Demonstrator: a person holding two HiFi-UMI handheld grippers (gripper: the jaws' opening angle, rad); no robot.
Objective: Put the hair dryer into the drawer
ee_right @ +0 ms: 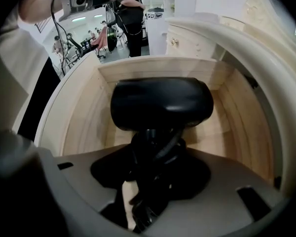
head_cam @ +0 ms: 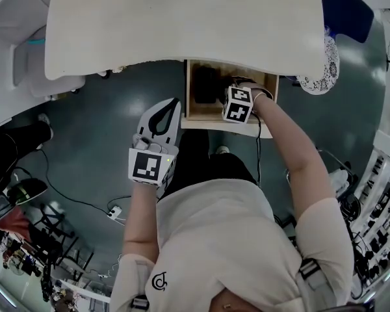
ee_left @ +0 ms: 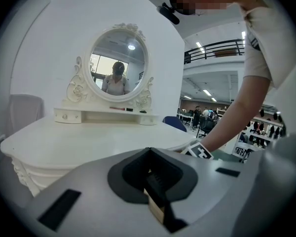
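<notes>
Overhead and close views, apparently common drawer (ee_right: pixel 84 117)

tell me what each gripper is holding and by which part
The right gripper is shut on the hair dryer, by its handle, inside the drawer. The left gripper holds nothing, jaws together.

Field note: white dressing table (head_cam: pixel 182 25), one drawer (head_cam: pixel 190 103) pulled open above the grey floor (head_cam: pixel 97 148).
At the back of the tabletop an oval mirror (ee_left: pixel 118 65) on a low shelf stand (ee_left: pixel 103 115); drawer pale wood inside; black hair dryer (ee_right: pixel 160 102) within its walls, contact with the bottom unclear; white power strip (head_cam: pixel 114 211) on the floor.
</notes>
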